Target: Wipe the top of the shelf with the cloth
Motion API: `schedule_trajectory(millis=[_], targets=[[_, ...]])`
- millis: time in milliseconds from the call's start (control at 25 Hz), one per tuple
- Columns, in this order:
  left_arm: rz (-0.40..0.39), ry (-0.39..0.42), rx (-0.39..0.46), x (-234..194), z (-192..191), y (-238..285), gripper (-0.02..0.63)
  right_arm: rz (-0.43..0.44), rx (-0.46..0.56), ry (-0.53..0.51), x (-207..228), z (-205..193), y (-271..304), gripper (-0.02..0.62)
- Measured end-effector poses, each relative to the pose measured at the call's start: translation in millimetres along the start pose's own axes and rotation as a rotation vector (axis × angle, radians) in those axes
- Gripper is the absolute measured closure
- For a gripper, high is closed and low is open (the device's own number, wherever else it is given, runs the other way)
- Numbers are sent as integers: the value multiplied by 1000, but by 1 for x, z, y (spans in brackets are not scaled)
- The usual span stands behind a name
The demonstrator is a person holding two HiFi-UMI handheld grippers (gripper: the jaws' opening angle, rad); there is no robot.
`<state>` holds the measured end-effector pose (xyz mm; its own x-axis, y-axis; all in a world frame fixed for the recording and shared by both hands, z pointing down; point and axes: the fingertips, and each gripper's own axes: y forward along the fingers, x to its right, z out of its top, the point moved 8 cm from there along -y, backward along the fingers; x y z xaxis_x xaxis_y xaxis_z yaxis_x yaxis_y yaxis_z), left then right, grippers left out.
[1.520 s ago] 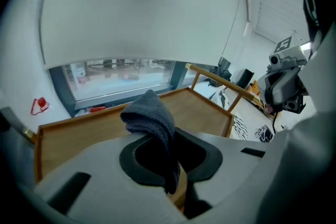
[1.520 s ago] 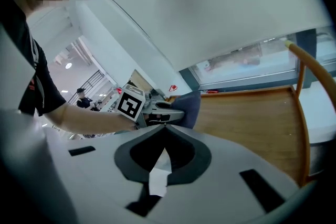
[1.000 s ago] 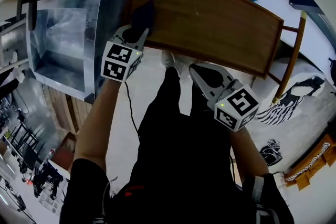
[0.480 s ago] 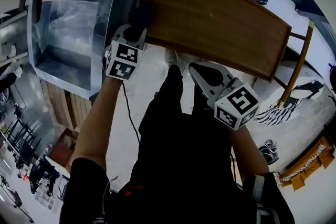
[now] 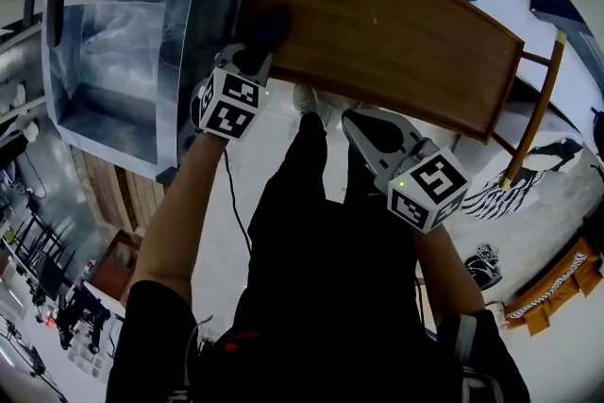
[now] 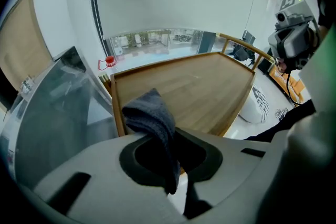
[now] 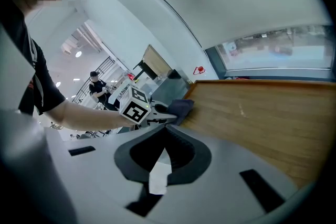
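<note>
The left gripper (image 6: 169,157) is clamped on a dark grey cloth (image 6: 153,113), which bunches up out of its jaws. To wipe well, I'd press that bunch flat on the wood and sweep overlapping passes toward the far right corner. The cloth sits just ahead of the jaws, over the near left corner of the shelf top (image 5: 396,38). The right gripper (image 7: 160,152), jaws together and empty, hangs short of the near edge.

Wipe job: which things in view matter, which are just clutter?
In the job: cloth, clamped in the left gripper; wooden shelf top, with the cloth at its left end.
Lying about: right gripper, shut and empty, short of the shelf; stainless sink; zebra-striped item on the floor.
</note>
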<state>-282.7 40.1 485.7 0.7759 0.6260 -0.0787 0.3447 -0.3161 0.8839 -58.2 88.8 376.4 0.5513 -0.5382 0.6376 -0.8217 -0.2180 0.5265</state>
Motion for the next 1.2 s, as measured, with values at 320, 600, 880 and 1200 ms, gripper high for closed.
schedule_trajectory(millis=[320,600,880,1200], targets=[[-34,-5,-29,15,1,17,552,-13,2,13,9,-6,-13,591],[-51,-5,-38,28,8,26,552,-14,12,22,14,-10,-22,591],[-70,11,-52,43,15,36,552,-24,27,35,22,-15,-36,591],[-95,32,-59,58,25,44,552,-38,50,53,30,-20,-49,591]])
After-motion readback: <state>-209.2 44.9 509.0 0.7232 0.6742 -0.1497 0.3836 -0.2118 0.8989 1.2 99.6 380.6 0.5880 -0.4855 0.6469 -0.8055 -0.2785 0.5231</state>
